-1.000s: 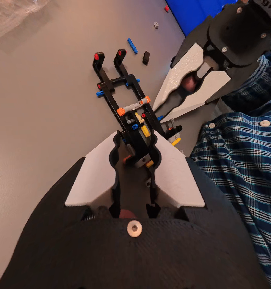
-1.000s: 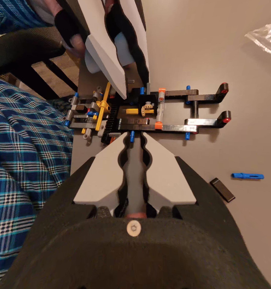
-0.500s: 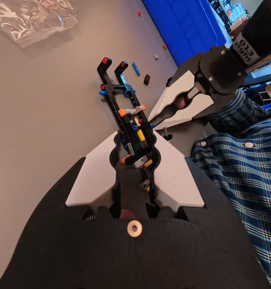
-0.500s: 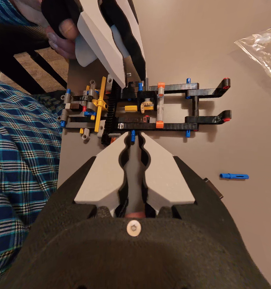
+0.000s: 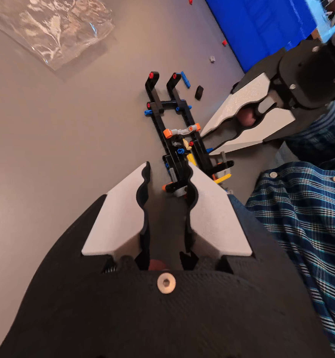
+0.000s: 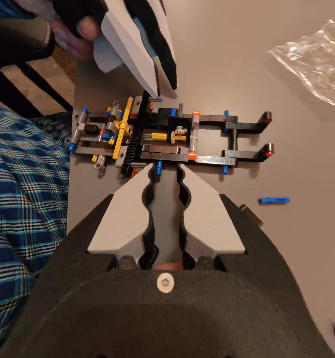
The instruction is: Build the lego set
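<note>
The lego frame (image 5: pixel 174 124), a long black ladder-shaped build with orange, yellow and blue parts, lies flat on the grey table (image 5: pixel 66 155). It also shows in the right wrist view (image 6: pixel 162 153). My left gripper (image 5: pixel 168 166) is open. The frame's near end sits between its fingertips against the right finger, with a gap on the left. My right gripper (image 6: pixel 165 167) is open at the frame's long side. A blue pin (image 6: pixel 158 167) sticking out of the frame lies between its tips, near the left finger. The right gripper also shows in the left wrist view (image 5: pixel 206 144).
A loose blue pin (image 6: pixel 274 200) and a small black piece (image 5: pixel 199 92) lie beside the frame's forked end. A clear plastic bag (image 5: pixel 52 33) lies farther off. A blue bin (image 5: pixel 259 29) stands at the back. A person's plaid shirt (image 6: pixel 17 193) is at the table's edge.
My left gripper has drawn back, and the frame no longer fills the gap between its fingers. My right gripper's fingers have spread a little wider around the blue pin.
</note>
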Demonstrator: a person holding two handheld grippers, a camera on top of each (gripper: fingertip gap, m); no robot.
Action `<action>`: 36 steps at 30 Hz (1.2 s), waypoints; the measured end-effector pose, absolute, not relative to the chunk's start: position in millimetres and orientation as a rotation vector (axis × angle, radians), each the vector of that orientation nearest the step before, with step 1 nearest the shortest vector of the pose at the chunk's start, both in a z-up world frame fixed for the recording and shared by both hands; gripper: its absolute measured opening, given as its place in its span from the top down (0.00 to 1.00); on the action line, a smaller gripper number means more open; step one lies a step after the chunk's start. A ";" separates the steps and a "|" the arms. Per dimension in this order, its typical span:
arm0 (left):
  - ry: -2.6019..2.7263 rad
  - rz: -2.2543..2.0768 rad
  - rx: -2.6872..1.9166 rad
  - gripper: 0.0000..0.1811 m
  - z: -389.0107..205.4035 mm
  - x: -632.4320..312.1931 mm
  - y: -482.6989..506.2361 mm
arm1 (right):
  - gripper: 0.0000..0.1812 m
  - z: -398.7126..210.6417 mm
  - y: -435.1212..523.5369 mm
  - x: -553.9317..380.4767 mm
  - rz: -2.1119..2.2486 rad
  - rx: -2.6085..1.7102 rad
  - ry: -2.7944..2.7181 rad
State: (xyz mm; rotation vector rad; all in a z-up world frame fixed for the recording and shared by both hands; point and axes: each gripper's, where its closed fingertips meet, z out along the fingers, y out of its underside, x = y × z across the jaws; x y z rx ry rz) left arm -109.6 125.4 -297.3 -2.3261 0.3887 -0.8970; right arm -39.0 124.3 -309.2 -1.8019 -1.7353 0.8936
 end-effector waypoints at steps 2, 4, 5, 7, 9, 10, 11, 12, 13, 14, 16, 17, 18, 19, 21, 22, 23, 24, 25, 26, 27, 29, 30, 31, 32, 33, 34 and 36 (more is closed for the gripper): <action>0.421 -0.852 -2.329 0.81 -298.8 -112.3 132.1 | 0.88 -306.1 131.5 -36.2 0.894 -1.849 -1.672; 0.466 -0.852 -2.322 0.81 -298.6 -108.9 138.8 | 0.82 -307.8 136.6 -34.4 0.902 -1.902 -1.628; 0.487 -0.855 -2.330 0.81 -300.4 -106.4 141.5 | 0.81 -310.5 138.0 -33.6 0.901 -1.923 -1.619; 0.505 -0.885 -2.344 0.80 -303.7 -100.6 146.4 | 0.82 -310.2 137.7 -36.0 0.923 -1.920 -1.605; 0.498 -0.958 -2.347 0.77 -300.8 -94.4 149.5 | 0.83 -310.4 139.4 -37.2 0.913 -1.918 -1.604; 0.498 -0.996 -2.358 0.76 -300.1 -92.2 149.4 | 0.83 -310.4 140.1 -38.2 0.920 -1.917 -1.601; 0.503 -1.031 -2.362 0.75 -299.1 -89.2 148.6 | 0.83 -310.2 140.3 -39.2 0.928 -1.917 -1.601; 0.509 -1.076 -2.364 0.75 -297.8 -84.9 146.4 | 0.84 -310.3 140.6 -40.5 0.929 -1.915 -1.605; 0.509 -1.117 -2.368 0.75 -297.1 -80.1 144.0 | 0.84 -310.3 140.1 -42.0 0.931 -1.909 -1.611; 0.503 -1.135 -2.368 0.75 -297.0 -76.5 143.3 | 0.84 -310.2 140.4 -43.4 0.927 -1.904 -1.613; 0.487 -1.123 -2.371 0.75 -297.2 -76.8 145.3 | 0.85 -310.1 141.6 -44.2 0.926 -1.902 -1.613; 0.476 -1.133 -2.369 0.75 -297.0 -77.2 145.5 | 0.85 -310.0 141.8 -44.1 0.927 -1.900 -1.615; 0.456 -1.142 -2.365 0.76 -296.6 -77.6 146.2 | 0.85 -310.0 142.1 -44.2 0.924 -1.898 -1.615; 0.448 -1.147 -2.362 0.76 -296.5 -77.7 146.2 | 0.85 -309.9 142.1 -44.1 0.922 -1.896 -1.617; 0.438 -1.155 -2.360 0.77 -296.2 -78.1 145.9 | 0.85 -309.8 141.9 -44.0 0.927 -1.895 -1.618; 0.429 -1.165 -2.354 0.77 -295.5 -78.2 145.8 | 0.85 -309.6 142.0 -43.8 0.928 -1.894 -1.618; 0.422 -1.177 -2.347 0.77 -294.9 -78.3 145.3 | 0.85 -309.3 141.9 -43.7 0.929 -1.892 -1.618; 0.413 -1.189 -2.344 0.78 -294.4 -78.5 144.8 | 0.85 -309.0 141.9 -43.5 0.930 -1.888 -1.618; 0.404 -1.199 -2.340 0.78 -294.0 -78.4 144.4 | 0.85 -309.0 141.8 -43.5 0.931 -1.887 -1.619; 0.395 -1.202 -2.339 0.78 -293.9 -78.5 144.2 | 0.85 -309.0 141.6 -43.6 0.930 -1.886 -1.621; 0.393 -1.198 -2.339 0.78 -293.9 -78.3 144.1 | 0.85 -309.1 141.6 -43.6 0.930 -1.886 -1.622; 0.404 -1.163 -2.349 0.77 -295.5 -78.2 144.5 | 0.85 -309.4 141.6 -43.8 0.925 -1.884 -1.626; 0.421 -1.133 -2.355 0.76 -296.3 -77.1 144.2 | 0.85 -309.5 141.7 -43.8 0.919 -1.879 -1.629; 0.433 -1.112 -2.362 0.74 -296.5 -75.8 143.7 | 0.85 -309.5 141.8 -43.7 0.919 -1.878 -1.628; 0.443 -1.091 -2.367 0.73 -296.6 -74.9 143.7 | 0.85 -309.3 141.9 -43.7 0.920 -1.879 -1.626; 0.454 -1.078 -2.370 0.71 -296.1 -73.7 143.2 | 0.85 -309.3 142.0 -43.6 0.919 -1.878 -1.627; 0.460 -1.084 -2.369 0.68 -294.5 -71.6 142.2 | 0.85 -309.2 142.0 -43.6 0.918 -1.877 -1.627; 0.449 -1.091 -2.369 0.67 -293.2 -70.9 142.4 | 0.85 -309.2 141.9 -43.1 0.915 -1.872 -1.630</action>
